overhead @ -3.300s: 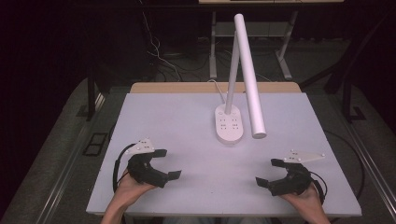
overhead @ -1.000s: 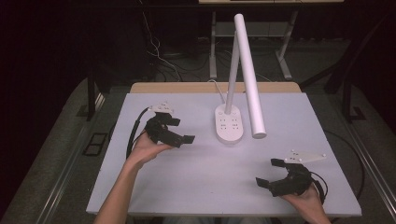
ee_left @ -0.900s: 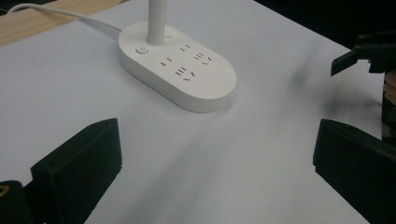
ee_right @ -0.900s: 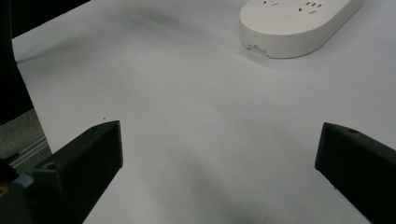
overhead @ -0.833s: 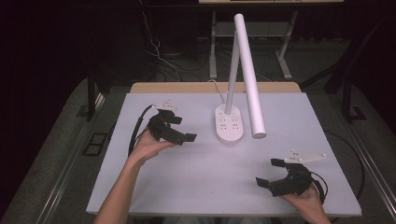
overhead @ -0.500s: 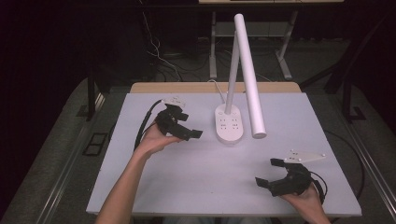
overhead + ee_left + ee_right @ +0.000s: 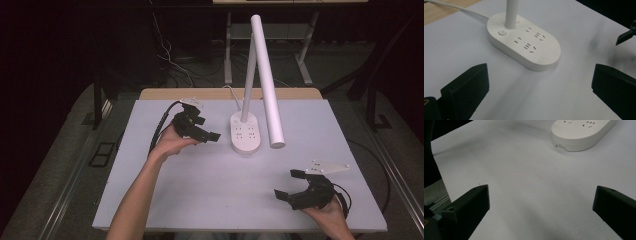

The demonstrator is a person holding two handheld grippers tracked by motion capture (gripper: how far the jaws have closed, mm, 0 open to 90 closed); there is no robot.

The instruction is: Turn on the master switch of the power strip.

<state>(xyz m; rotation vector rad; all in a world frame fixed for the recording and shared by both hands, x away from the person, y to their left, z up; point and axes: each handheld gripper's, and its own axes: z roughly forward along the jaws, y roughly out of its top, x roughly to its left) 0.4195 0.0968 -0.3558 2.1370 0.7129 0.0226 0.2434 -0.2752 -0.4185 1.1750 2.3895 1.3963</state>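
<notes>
Two black jaws of the left gripper [image 7: 202, 131] are standing wide apart with nothing between them, hovering just left of the desk lamp base [image 7: 245, 133] and pointing toward it. In the left gripper view the same left gripper [image 7: 539, 92] is showing both blunt, matte, blocky jaws framing the bare table [image 7: 454, 50], with the desk lamp base [image 7: 524, 43] lying just ahead of them, untouched.

That base is sitting near the middle of the table's far half. It is a smooth white plastic oval slab with rounded edges, and its long axis is running from the far edge toward the person's side in the high view. Its flat top is carrying rows of socket slots and a small round power button [image 7: 502, 32] beside the foot of the stem. A slim white stem [image 7: 248, 75] is rising from the far end of the base, and a thicker white tubular lamp head [image 7: 267, 82] is slanting down from the top toward the person, its lower end hanging just right of the base. A white cord [image 7: 456, 8] is trailing off the base toward the wooden strip [image 7: 230, 93] at the table's far edge.

Well apart, near the front right corner, the right gripper [image 7: 292, 182] is resting in the person's hand with its jaws spread open and empty.
</notes>
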